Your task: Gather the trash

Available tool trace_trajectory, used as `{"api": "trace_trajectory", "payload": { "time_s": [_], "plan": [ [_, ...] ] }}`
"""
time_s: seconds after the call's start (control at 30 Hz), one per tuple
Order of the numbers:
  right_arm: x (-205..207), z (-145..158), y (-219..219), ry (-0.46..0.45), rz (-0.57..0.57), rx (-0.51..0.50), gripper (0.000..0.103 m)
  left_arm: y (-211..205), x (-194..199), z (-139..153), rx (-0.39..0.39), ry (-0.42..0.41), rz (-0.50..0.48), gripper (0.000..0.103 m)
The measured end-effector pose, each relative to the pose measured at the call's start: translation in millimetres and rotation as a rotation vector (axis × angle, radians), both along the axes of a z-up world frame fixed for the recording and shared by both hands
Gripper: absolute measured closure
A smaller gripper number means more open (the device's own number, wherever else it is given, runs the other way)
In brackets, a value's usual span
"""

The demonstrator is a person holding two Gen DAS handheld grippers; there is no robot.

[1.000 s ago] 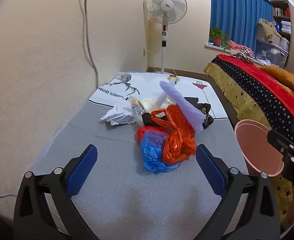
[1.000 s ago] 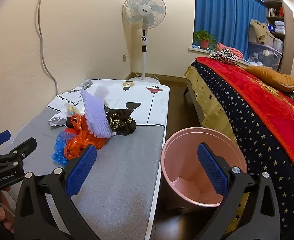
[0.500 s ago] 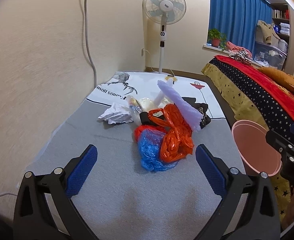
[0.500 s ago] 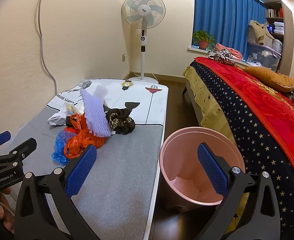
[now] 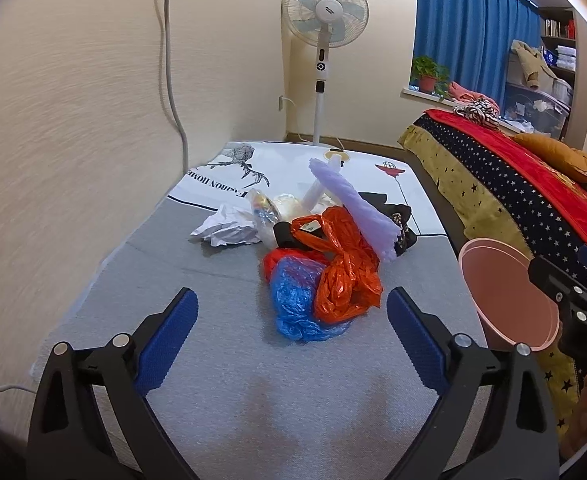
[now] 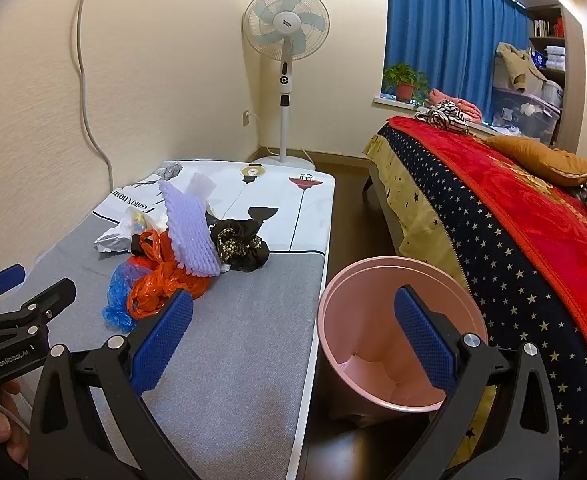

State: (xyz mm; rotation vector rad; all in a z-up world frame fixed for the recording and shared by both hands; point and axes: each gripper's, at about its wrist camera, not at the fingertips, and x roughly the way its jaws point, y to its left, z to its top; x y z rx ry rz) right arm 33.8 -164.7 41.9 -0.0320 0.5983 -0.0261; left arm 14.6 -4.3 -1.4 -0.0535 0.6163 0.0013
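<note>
Your left gripper (image 5: 291, 322) hangs over the grey mat (image 5: 221, 360) with its jaws spread wide and nothing between them. Just ahead of it lies the trash heap: a blue bag (image 5: 299, 300) nearest you, an orange bag (image 5: 343, 264) touching it on the right, a purple foam sheet (image 5: 355, 206) leaning across the top, crumpled white paper (image 5: 227, 230) to the left, and a dark bundle (image 6: 239, 244) behind. All of it rests on the mat.

Your right gripper (image 6: 293, 336) is also wide open and holds nothing. It points at the gap between the mat edge and the pink bin (image 6: 373, 320). The bin stands on the floor, between the mat and the bed (image 6: 493, 232). A standing fan (image 6: 285, 28) is by the far wall.
</note>
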Motion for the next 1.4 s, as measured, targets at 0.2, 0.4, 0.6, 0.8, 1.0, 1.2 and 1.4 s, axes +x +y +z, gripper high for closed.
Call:
{"api": "trace_trajectory", "payload": {
  "time_s": [0.2,0.4,0.6,0.8,1.0,1.2,1.4],
  "plan": [
    [0.8,1.8,0.6,-0.006,0.002,0.002,0.005,-0.8,-0.4,0.0,-0.001,0.000,-0.007,0.012],
    [1.1,2.5,1.6,-0.007,0.004,0.005,0.005,-0.8,-0.1,-0.2,0.000,0.001,-0.009,0.012],
    [1.7,2.9,3.0,-0.010,0.007,0.008,0.005,-0.2,0.7,-1.0,-0.002,0.005,-0.007,0.012],
    [1.3,2.9,2.8,-0.012,0.011,0.011,0.005,-0.2,1.2,-1.7,-0.003,0.006,-0.006,0.012],
    [1.3,3.2,3.7,-0.014,0.015,0.015,0.005,0.1,1.3,-2.0,-0.003,0.006,-0.007,0.012],
    [0.7,4.6,2.2,-0.011,0.026,0.035,0.015,0.7,1.1,-0.7,-0.012,0.008,-0.010,0.019],
    [6.3,4.4,-6.6,0.000,0.048,0.097,0.034,6.3,11.8,0.8,-0.018,0.011,-0.001,0.042]
  ]
}}
